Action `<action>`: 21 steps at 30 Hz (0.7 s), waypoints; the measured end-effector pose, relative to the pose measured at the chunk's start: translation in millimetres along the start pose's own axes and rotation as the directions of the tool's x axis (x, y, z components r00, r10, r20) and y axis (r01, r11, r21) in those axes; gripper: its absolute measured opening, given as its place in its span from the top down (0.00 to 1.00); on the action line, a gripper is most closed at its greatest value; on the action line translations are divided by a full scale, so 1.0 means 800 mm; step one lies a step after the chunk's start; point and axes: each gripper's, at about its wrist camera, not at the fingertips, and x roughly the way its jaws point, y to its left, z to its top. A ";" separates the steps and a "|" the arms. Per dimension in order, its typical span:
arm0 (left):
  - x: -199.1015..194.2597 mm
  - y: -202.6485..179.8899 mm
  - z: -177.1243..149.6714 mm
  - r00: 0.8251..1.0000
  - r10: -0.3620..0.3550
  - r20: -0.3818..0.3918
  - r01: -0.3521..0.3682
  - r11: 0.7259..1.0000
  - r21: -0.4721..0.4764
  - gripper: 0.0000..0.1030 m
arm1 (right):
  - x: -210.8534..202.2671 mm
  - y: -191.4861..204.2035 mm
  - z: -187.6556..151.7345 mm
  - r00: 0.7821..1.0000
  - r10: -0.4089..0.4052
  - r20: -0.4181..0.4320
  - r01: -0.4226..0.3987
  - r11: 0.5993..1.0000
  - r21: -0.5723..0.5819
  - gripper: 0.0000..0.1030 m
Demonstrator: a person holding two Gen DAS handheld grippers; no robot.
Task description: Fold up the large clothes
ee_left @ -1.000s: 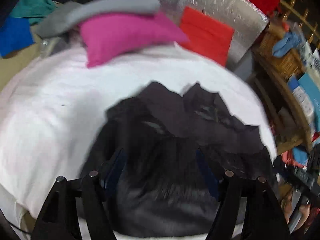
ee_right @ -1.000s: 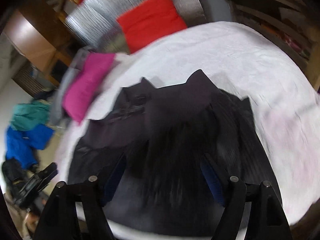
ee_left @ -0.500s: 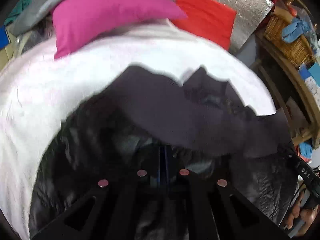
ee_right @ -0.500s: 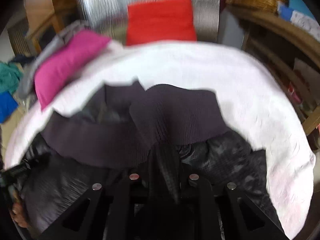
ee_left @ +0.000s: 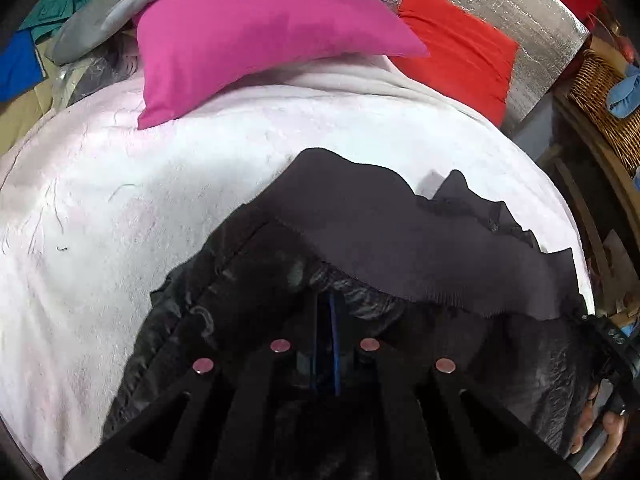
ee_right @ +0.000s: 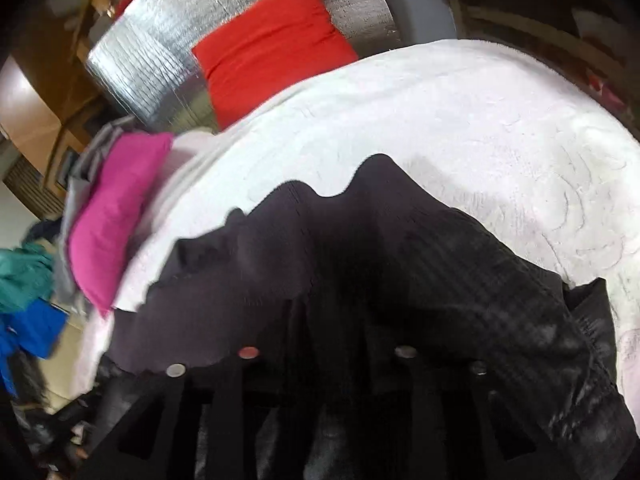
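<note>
Gripping shiny black padded jacket (ee_left: pixel 224 320) hem: left gripper (ee_left: pixel 326 344) clamped on it; right gripper (ee_right: pixel 328 360) fingers dark (can't tell). Pink pillow (ee_left: pixel 256 36) at 11 o'clock.

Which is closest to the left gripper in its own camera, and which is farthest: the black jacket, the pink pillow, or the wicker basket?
From the left gripper, in the left wrist view:
1. black jacket: pinched in the gripper, lying on the white blanket.
2. pink pillow: ahead, at the blanket's far edge, a little left.
3. wicker basket: off the bed, far right.
</note>
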 end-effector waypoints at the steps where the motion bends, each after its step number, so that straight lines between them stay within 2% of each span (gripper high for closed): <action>1: 0.001 0.000 0.001 1.000 0.008 0.015 -0.008 1.000 0.014 0.89 | -0.003 -0.003 0.000 1.000 -0.003 0.007 0.003 1.000 0.007 0.38; 2: 0.006 -0.001 0.000 0.999 0.021 0.029 -0.022 0.999 0.038 0.88 | -0.006 -0.006 -0.001 1.000 -0.003 0.007 0.003 1.000 0.022 0.35; 5: 0.023 0.001 0.001 0.999 0.027 0.046 -0.030 0.997 0.069 0.88 | -0.014 -0.010 0.000 0.999 0.036 -0.015 -0.035 0.998 0.055 0.34; 9: 0.034 -0.002 0.008 0.997 0.006 0.071 -0.012 0.996 0.089 0.88 | -0.055 -0.025 0.000 0.999 0.025 0.033 -0.027 0.998 0.062 0.34; 11: 0.032 0.003 0.014 0.998 -0.011 0.056 0.007 0.997 0.074 0.88 | -0.076 -0.027 -0.003 0.997 -0.042 0.065 0.039 0.998 0.038 0.34; 12: 0.031 0.006 0.016 0.999 -0.020 0.049 0.016 0.997 0.069 0.88 | -0.087 -0.028 0.000 0.989 -0.106 0.106 0.105 0.994 0.013 0.34; 14: 0.012 0.008 0.017 0.998 -0.055 0.027 0.053 0.996 0.065 0.88 | -0.098 -0.036 0.006 0.978 -0.160 0.132 0.161 0.987 0.007 0.34; 16: -0.021 0.017 0.019 0.992 -0.114 0.051 0.111 0.991 0.074 0.86 | -0.101 -0.055 0.015 0.982 -0.158 0.098 0.153 0.986 0.058 0.34; 17: -0.035 0.021 0.020 0.991 -0.117 0.062 0.112 0.991 0.078 0.83 | -0.102 -0.062 0.017 0.988 -0.131 0.087 0.123 0.989 0.084 0.34; 18: -0.051 0.029 0.021 0.991 -0.108 0.073 0.103 0.992 0.075 0.70 | -0.099 -0.065 0.018 0.991 -0.108 0.073 0.100 0.990 0.095 0.34; 19: -0.062 0.040 0.021 0.992 -0.100 0.083 0.094 0.993 0.064 0.49 | -0.094 -0.063 0.019 0.993 -0.102 0.056 0.097 0.991 0.087 0.34; 21: -0.072 0.062 0.021 0.994 -0.069 0.085 0.066 0.997 0.035 0.28 | -0.074 -0.052 0.018 0.992 -0.128 0.015 0.127 0.991 0.039 0.34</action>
